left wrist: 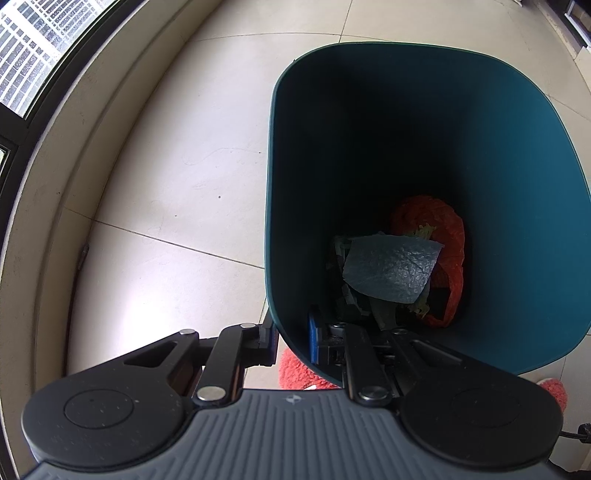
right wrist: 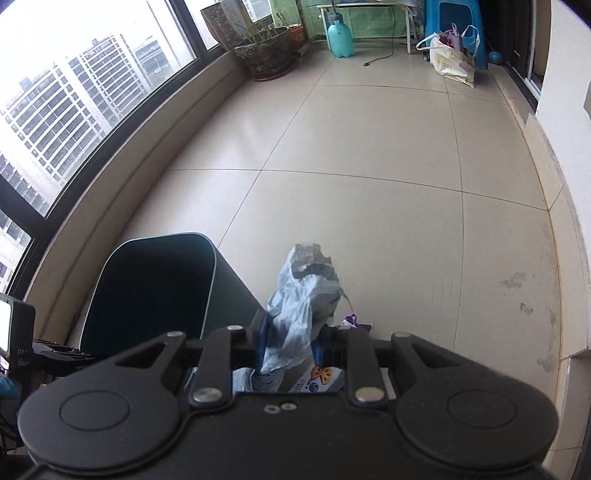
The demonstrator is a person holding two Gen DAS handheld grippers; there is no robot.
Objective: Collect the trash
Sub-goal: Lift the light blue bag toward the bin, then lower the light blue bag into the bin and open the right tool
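Note:
A dark teal trash bin (left wrist: 517,184) fills the left wrist view. My left gripper (left wrist: 291,339) is shut on the bin's near rim, one finger outside the wall and one inside. At the bottom of the bin lie a red plastic bag (left wrist: 448,236) and a grey-blue piece of bubble wrap (left wrist: 391,266). In the right wrist view my right gripper (right wrist: 288,339) is shut on a crumpled pale blue plastic bag (right wrist: 299,295), held in the air to the right of the bin (right wrist: 147,288). Below the gripper a printed snack wrapper (right wrist: 321,376) and a purple scrap (right wrist: 352,321) lie on the floor.
Beige floor tiles (right wrist: 369,147) stretch ahead. A low wall under windows (right wrist: 166,122) curves along the left. At the far end stand a plant pot (right wrist: 267,51), a teal spray bottle (right wrist: 340,37), a white shopping bag (right wrist: 450,59) and a blue stool (right wrist: 454,22). Red slippers (left wrist: 299,373) show under the bin.

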